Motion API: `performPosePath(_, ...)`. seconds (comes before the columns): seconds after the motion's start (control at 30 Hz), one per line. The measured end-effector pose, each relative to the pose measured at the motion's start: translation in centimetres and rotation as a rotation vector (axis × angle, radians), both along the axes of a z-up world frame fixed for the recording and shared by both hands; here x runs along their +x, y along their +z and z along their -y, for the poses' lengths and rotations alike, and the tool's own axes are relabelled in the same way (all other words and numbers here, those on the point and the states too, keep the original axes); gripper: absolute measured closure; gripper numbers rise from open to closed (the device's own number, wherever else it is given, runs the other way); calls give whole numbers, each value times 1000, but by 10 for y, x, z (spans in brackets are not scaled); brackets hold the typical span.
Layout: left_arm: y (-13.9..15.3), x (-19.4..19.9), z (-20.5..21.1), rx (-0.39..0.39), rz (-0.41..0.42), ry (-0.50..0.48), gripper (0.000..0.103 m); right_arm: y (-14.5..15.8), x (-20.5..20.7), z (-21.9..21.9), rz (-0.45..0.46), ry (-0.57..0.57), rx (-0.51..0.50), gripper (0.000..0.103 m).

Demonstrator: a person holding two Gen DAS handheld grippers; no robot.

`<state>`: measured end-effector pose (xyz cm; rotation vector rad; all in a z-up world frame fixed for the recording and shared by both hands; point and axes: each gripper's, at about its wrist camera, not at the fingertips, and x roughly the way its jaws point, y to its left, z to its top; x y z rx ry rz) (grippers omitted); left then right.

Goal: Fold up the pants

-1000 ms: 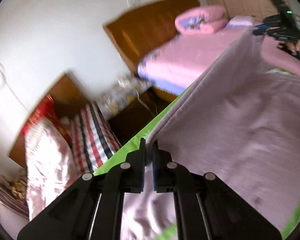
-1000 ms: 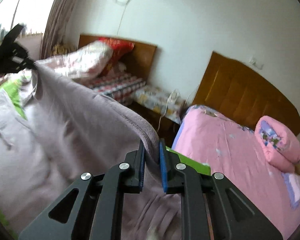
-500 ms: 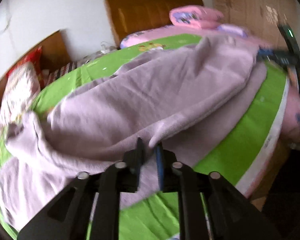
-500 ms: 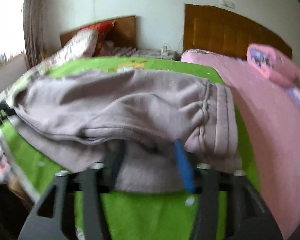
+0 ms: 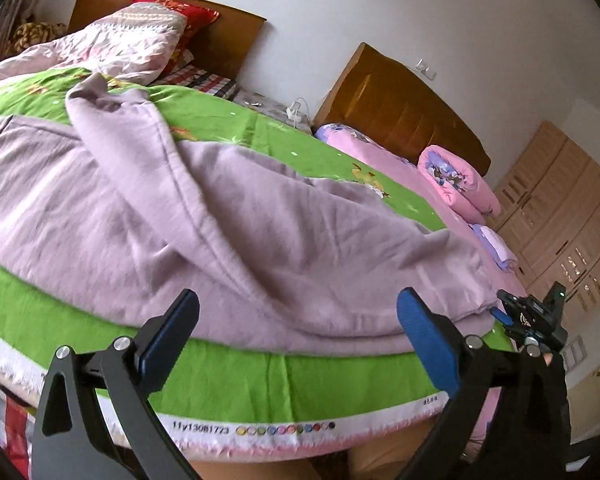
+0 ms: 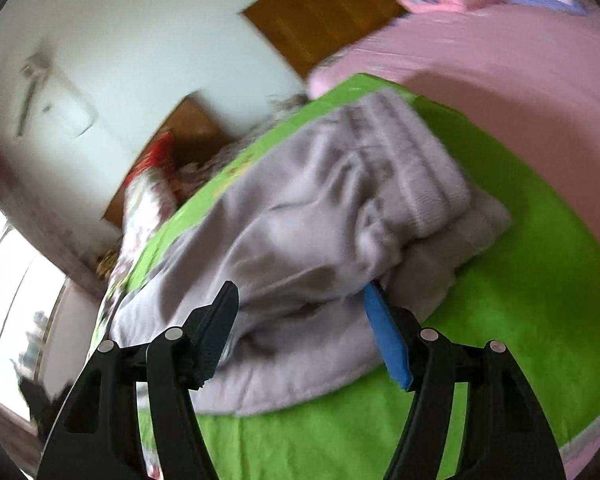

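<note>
Pale lilac pants (image 5: pixel 228 216) lie folded over on the green sheet (image 5: pixel 260 376), with the ribbed waistband (image 6: pixel 412 168) at the right end in the right wrist view. My left gripper (image 5: pixel 298 300) hovers at the near edge of the pants. Its jaws are opening wide, nothing is pinched, and the cloth lies just beyond the tips. My right gripper (image 6: pixel 300 296) is open over the waist end of the pants (image 6: pixel 300 232). Loose fabric sits between its fingers and the blue pad (image 6: pixel 384 332) rests beside a fold. The right gripper (image 5: pixel 532 320) also shows at the far right of the left wrist view.
The sheet's printed hem (image 5: pixel 260 428) marks the near edge of the bed. A pink bed (image 5: pixel 384 160) with a rolled pink quilt (image 5: pixel 456 176) stands to the right. Behind are wooden headboards (image 5: pixel 400 108), a heaped quilt and pillows (image 5: pixel 132 36), and a wardrobe (image 5: pixel 568 208).
Both grippers came down holding the raised edge of the pants, laid it over on the bed and let go. Both sets of jaws have opened and the views have rolled level.
</note>
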<state>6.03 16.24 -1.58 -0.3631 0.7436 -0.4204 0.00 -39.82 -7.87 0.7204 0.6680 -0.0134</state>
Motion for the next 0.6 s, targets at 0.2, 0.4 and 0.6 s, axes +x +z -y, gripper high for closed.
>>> performPosePath(0.2, -8, -2, -9, 3, -12, 4, 4, -5, 10, 5, -11, -104, 7, 52)
performPosePath(0.4, -17, 3, -23, -59, -64, 49, 4, -15, 1, 16, 0, -167, 15, 78)
performPosePath(0.6, -17, 23, -32, -112, -132, 91, 5, -19, -4, 19, -4, -166, -3, 78)
